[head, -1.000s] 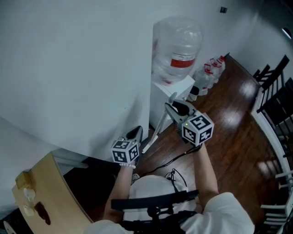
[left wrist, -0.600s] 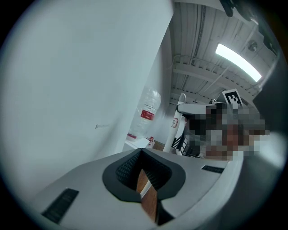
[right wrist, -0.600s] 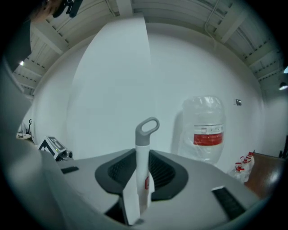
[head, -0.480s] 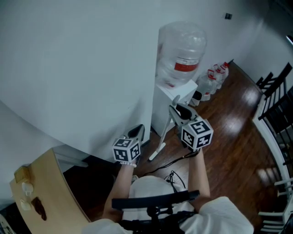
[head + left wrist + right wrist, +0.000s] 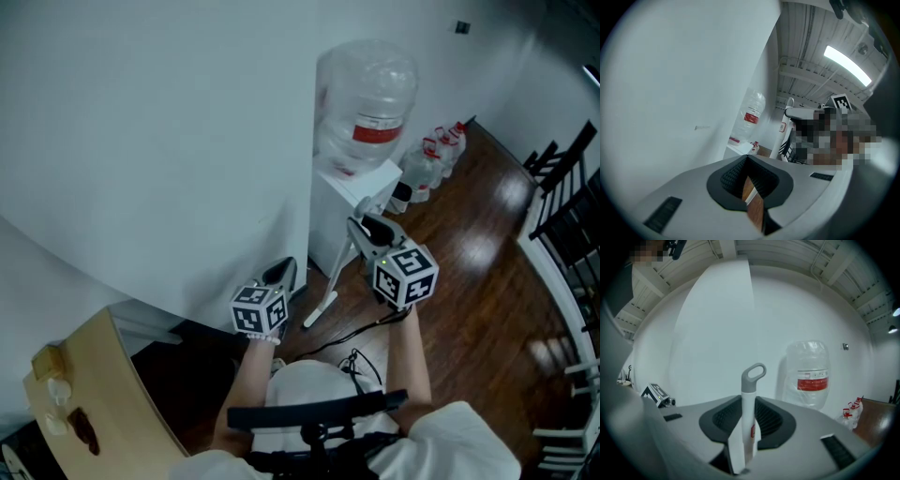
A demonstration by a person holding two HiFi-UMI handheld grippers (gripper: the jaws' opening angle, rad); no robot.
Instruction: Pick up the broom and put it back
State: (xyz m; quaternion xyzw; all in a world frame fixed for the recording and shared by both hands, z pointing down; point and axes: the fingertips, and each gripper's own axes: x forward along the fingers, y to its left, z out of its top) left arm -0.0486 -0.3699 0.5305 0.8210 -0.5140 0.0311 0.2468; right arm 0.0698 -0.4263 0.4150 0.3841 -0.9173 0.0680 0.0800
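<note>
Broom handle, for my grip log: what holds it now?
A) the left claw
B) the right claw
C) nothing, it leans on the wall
B: the right claw is closed on the broom handle in the right gripper view; the left claw holds nothing.

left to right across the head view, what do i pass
pale wooden board → left gripper → white broom handle → right gripper, shut on that handle → cluster of small clear red-capped bottles → black slatted chairs
</note>
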